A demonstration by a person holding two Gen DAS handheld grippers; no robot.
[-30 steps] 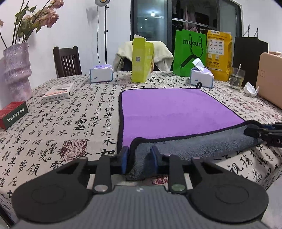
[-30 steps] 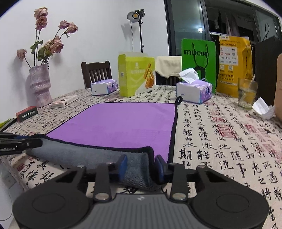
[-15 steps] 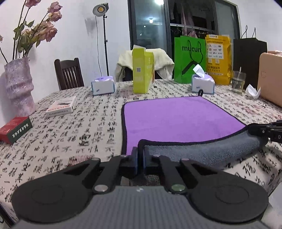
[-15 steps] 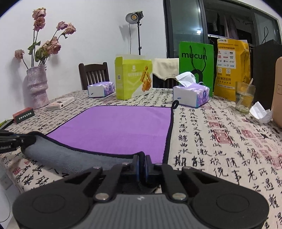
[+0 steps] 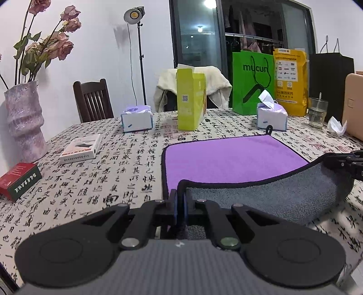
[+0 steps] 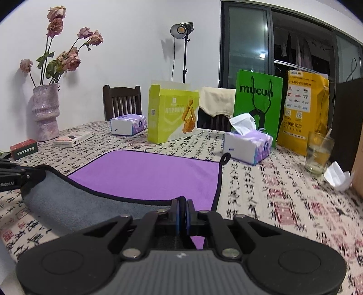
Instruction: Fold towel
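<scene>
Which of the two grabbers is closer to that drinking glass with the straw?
Right. The right gripper pinches the towel corner on the glass side of the table. The left gripper holds the opposite near corner, farther from it.

Home dining room: table with calligraphy-print tablecloth (image 5: 109, 172) fills the lower frame, wooden dining chair (image 5: 93, 99) behind it at center left, vase of dried roses (image 6: 45, 111) at left, tissue boxes (image 6: 247, 145) and shopping bags (image 6: 258, 99) at center right, clothes hanging behind dark glass doors (image 6: 292, 47) upper right, studio lamp on stand (image 5: 133, 15) top center
</scene>
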